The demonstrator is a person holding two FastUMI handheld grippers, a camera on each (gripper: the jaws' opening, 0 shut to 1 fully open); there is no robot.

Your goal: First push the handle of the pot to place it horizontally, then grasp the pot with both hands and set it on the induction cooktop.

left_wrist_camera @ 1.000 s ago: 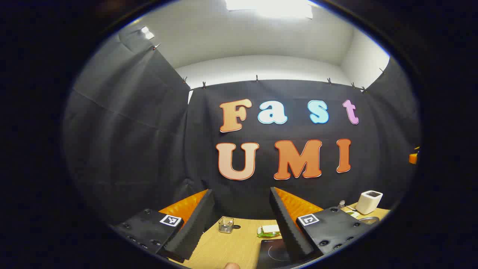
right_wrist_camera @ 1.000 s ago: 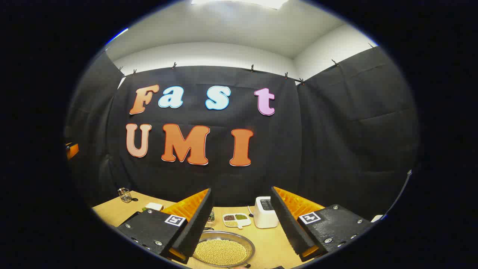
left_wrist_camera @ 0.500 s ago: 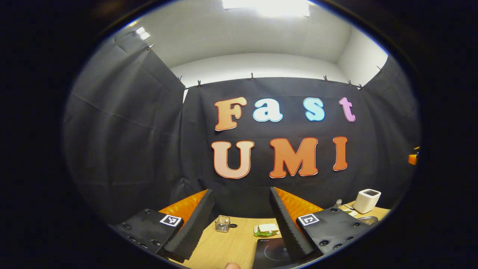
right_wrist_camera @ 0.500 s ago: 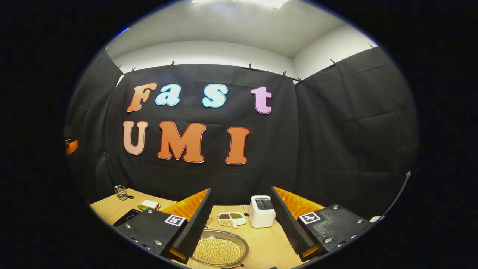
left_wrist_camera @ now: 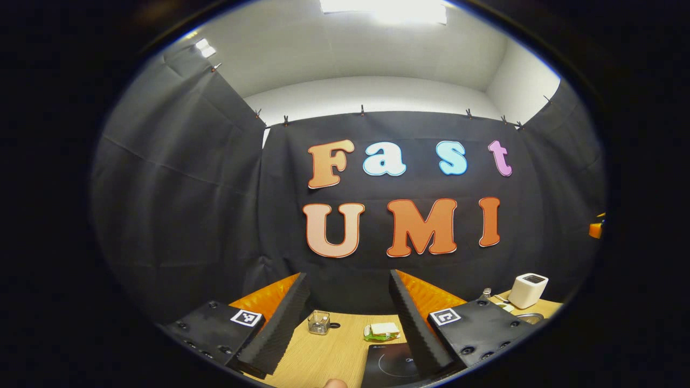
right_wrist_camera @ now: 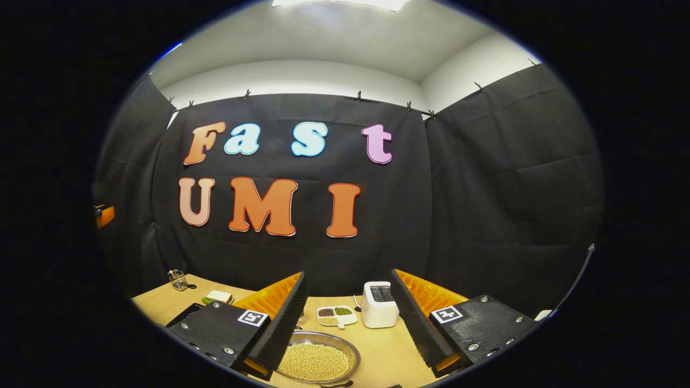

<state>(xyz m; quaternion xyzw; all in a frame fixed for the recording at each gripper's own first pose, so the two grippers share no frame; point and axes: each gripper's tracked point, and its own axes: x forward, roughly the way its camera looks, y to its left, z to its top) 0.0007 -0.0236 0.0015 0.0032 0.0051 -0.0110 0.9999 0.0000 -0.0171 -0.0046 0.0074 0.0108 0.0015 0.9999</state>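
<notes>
While both grippers hang above the wooden table and look toward the back wall of the booth, neither has hold of anything. In the left gripper view the left gripper has its fingers spread wide with only air between them; past them lie a small glass jar and a sandwich on a green wrapper, and the dark cooktop sits at the lower edge, partly behind the right-hand finger. A white toaster stands far off to the right. In the right gripper view the right gripper is likewise wide open and empty. Between its fingers, low on the table, sits the metal pot, shallow and filled with yellowish beans, with a bit of its dark handle at the near rim. Beyond the pot are a divided white dish of beans and the toaster.
</notes>
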